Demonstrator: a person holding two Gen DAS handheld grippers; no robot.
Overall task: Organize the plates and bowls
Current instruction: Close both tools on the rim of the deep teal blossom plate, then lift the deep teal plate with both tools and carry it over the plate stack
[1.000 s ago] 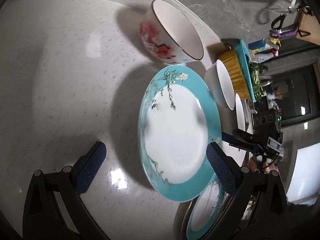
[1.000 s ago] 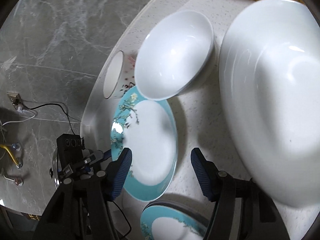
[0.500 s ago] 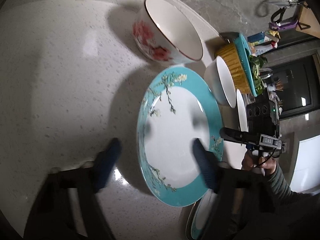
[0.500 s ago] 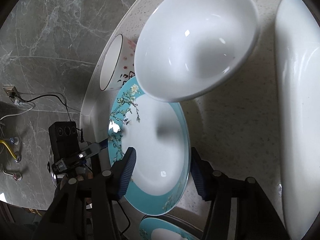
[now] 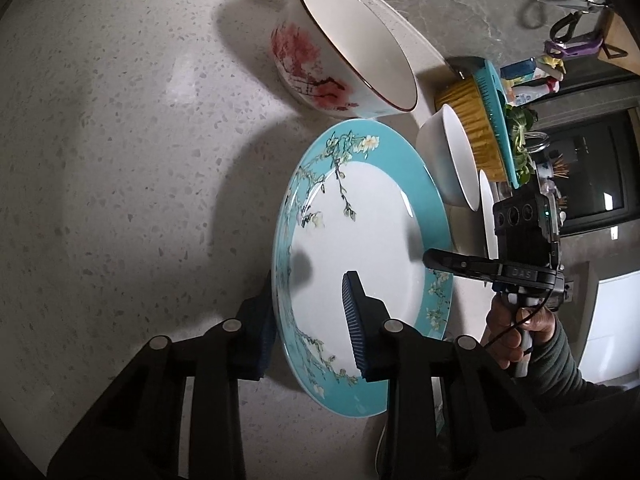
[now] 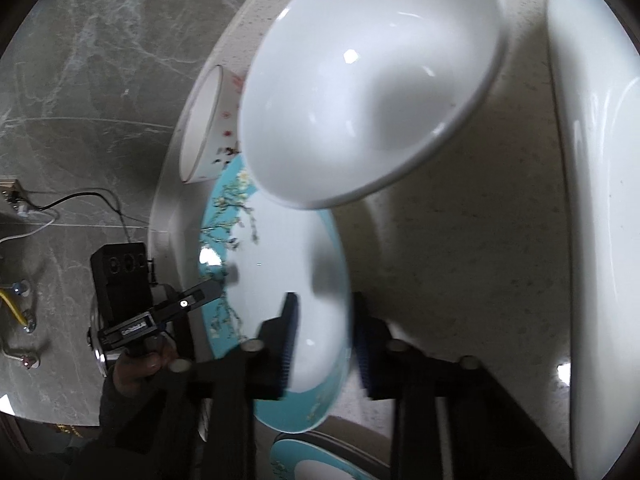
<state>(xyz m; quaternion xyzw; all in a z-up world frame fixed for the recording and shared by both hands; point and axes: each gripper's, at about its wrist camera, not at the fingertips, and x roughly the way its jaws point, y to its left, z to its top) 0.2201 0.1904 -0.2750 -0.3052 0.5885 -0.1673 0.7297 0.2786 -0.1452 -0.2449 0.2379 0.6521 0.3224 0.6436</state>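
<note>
I have both tongs on the same teal plate [image 5: 360,240], which lies on the speckled counter [image 5: 120,160] between the flowered bowl [image 5: 344,52] and a second teal plate [image 6: 320,464]. My left gripper [image 5: 312,320] has just been closing and now pinches the near rim; the right gripper [image 6: 324,336] has closed likewise on the opposite rim. The white bowl [image 6: 372,92] sits just beyond.

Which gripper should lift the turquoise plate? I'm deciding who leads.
Neither alone: left gripper and right gripper each clamp opposite rims of the turquoise plate, so probably both lift together.
</note>
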